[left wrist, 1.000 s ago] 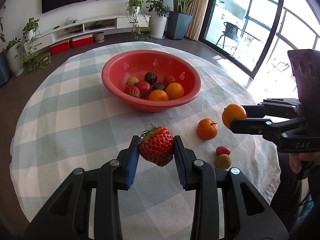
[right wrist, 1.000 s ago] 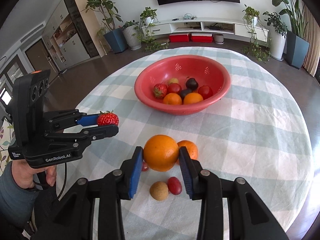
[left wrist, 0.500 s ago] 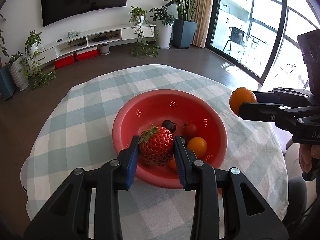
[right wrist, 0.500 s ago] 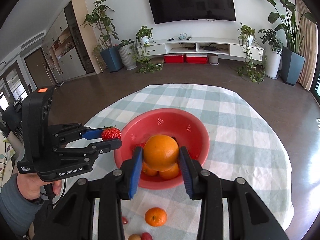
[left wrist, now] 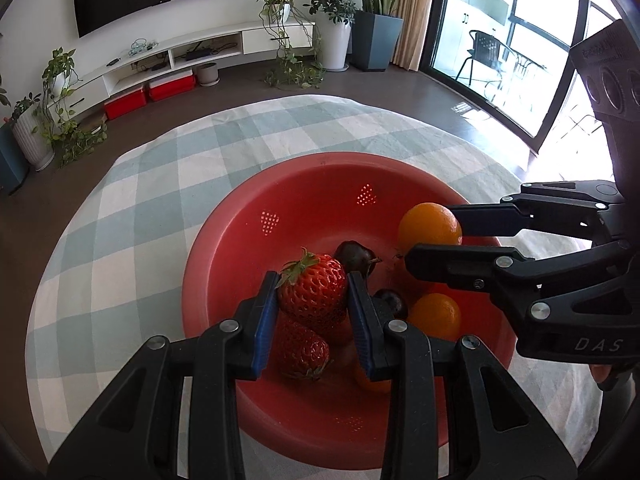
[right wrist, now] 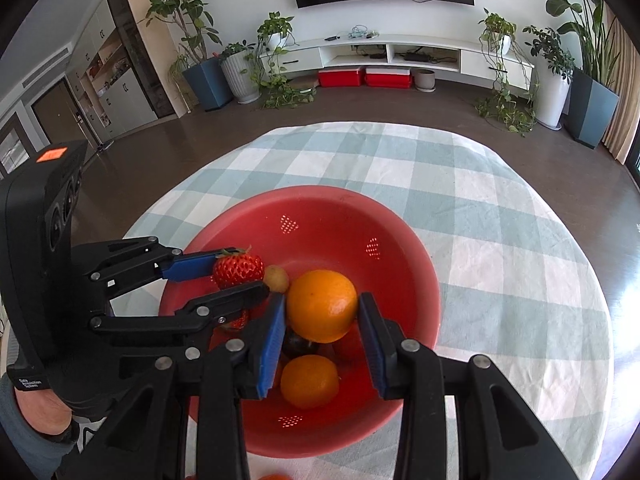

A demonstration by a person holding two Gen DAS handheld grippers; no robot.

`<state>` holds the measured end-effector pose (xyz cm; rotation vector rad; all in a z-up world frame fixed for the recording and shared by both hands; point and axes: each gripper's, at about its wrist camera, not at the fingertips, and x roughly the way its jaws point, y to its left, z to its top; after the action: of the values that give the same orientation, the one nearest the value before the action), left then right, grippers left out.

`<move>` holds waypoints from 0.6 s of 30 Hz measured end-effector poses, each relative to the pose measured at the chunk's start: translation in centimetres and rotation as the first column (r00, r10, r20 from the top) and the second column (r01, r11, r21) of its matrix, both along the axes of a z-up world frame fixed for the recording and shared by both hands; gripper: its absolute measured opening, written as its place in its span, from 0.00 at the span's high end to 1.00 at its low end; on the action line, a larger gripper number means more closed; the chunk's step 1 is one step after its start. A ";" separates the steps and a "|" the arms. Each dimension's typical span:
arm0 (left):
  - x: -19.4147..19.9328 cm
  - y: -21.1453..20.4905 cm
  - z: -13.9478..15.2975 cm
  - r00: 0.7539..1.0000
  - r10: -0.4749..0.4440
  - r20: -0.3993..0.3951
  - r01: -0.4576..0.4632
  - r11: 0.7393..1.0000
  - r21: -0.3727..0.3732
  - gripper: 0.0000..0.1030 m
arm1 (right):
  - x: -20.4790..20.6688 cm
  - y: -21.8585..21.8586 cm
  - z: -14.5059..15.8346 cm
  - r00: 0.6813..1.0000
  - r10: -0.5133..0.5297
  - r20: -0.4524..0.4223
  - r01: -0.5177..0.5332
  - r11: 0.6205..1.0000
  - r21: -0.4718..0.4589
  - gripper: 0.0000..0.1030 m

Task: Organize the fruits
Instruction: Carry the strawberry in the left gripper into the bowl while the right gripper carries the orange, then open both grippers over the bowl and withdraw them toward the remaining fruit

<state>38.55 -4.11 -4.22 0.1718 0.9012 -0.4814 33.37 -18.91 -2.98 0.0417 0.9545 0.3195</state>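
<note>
My left gripper is shut on a red strawberry and hangs over the red bowl. My right gripper is shut on an orange, also above the bowl. In the left wrist view the right gripper comes in from the right with its orange. The right wrist view shows the left gripper with the strawberry at the bowl's left side. Inside the bowl lie another strawberry, an orange, dark fruits and a small yellowish fruit.
The bowl stands on a round table with a green and white checked cloth. A hand in a grey sleeve holds the left gripper. Beyond the table are dark floor, potted plants, a low white shelf and a glass door.
Both grippers have carried their fruit forward from the near part of the table to above the bowl. The loose fruits on the cloth have slipped out of both views.
</note>
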 end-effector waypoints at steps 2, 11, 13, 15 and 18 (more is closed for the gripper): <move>0.2 0.0 -0.7 1.000 0.001 -0.007 -0.001 1.000 0.007 0.70 | 0.2 0.2 -0.5 1.000 0.004 -0.002 -0.004 1.000 -0.029 0.62; 0.3 0.2 -1.3 1.000 -0.002 0.005 0.002 1.000 0.013 0.68 | 0.5 0.6 -1.7 1.000 0.012 -0.006 -0.012 0.996 -0.083 0.62; 0.1 0.2 -1.2 1.000 -0.002 0.007 0.002 1.000 0.012 0.68 | 0.5 0.6 -1.8 1.000 0.011 -0.006 -0.012 0.996 -0.092 0.62; 0.1 0.3 -1.2 1.000 -0.002 0.008 0.002 1.000 0.014 0.68 | 0.5 0.7 -1.9 1.000 0.009 -0.007 -0.010 0.995 -0.102 0.62; -0.1 0.2 -1.1 1.000 -0.005 0.010 0.005 1.000 0.015 0.67 | 0.4 0.6 -1.9 1.000 0.008 -0.001 -0.008 0.994 -0.106 0.62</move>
<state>38.43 -3.88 -5.27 0.1899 0.8950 -0.4783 33.82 -18.30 -4.88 -0.0593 0.9713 0.2760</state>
